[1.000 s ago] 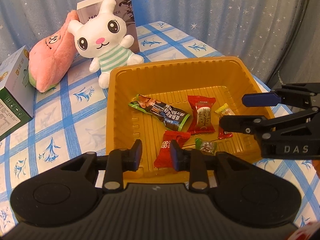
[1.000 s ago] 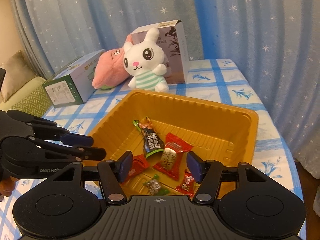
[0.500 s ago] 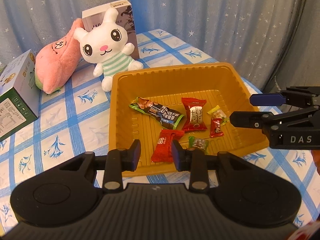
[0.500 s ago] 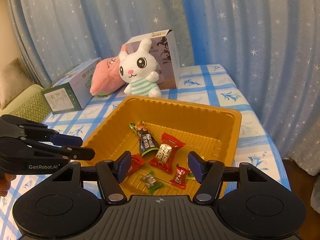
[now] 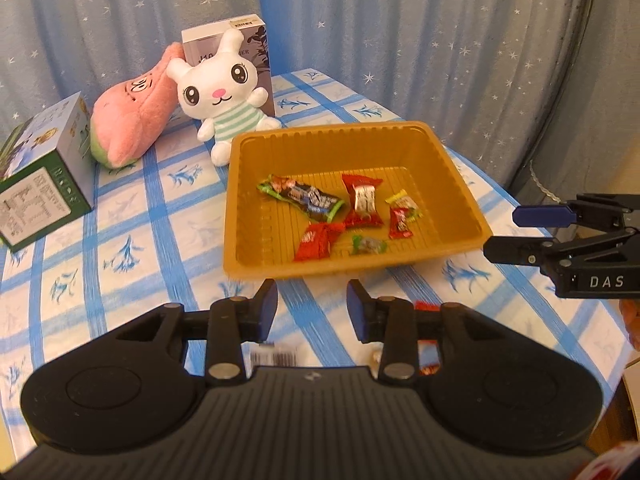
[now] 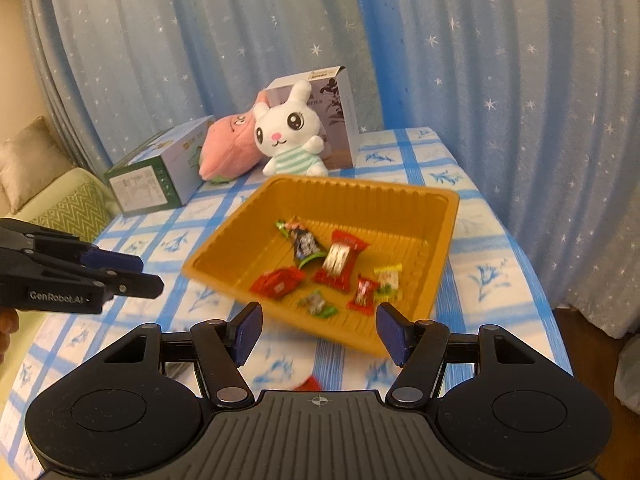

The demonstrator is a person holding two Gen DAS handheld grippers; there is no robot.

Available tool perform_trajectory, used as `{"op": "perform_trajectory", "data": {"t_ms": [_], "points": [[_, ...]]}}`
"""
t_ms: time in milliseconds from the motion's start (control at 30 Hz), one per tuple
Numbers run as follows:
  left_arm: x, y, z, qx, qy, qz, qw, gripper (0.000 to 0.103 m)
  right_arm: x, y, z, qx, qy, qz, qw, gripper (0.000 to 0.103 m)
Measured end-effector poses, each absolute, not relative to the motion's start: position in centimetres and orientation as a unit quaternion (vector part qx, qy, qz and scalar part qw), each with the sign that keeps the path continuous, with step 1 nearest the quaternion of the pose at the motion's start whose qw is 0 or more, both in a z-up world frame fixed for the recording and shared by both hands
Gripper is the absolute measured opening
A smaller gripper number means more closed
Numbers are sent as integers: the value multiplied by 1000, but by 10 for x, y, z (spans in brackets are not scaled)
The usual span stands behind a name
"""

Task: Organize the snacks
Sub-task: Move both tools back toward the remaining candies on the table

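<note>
While both hover short of the tray:
tray: six wrapped snacks inside
left gripper: fingers spreading, nothing between
right gripper: fingers apart, empty

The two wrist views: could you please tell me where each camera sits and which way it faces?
Left wrist: sits on the left hand-held gripper, jaws opening and empty, looking down across the yellow tray; the right hand-held gripper enters at the picture's right.
Right wrist: sits on the right hand-held gripper, open, facing the tray from the other near corner; the left one enters at the picture's left.
Both share the tray, its snacks and the plush rabbit.
</note>
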State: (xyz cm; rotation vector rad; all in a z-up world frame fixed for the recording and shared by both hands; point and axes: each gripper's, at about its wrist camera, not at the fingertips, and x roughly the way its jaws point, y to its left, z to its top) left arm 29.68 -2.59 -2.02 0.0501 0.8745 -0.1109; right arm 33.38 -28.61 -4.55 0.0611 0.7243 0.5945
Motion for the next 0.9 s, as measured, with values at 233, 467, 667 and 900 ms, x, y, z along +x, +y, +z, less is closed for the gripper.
{"op": "perform_trajectory", "data": {"t_ms": [233,467,667,900], "points": [[250,-20,-19,12,423,-56,904,35,286,-290,-52,20,359,286,888,63],[209,-18,-21,12,428,-55,902,35,246,-293,-61,14,373,284,883,63],[181,-17,-30,5,440,-54,896,36,222,-295,-67,2,382,285,879,63],[158,-15,-46,-4,459,-45,887,36,207,-296,-78,-6,398,282,873,63]]}}
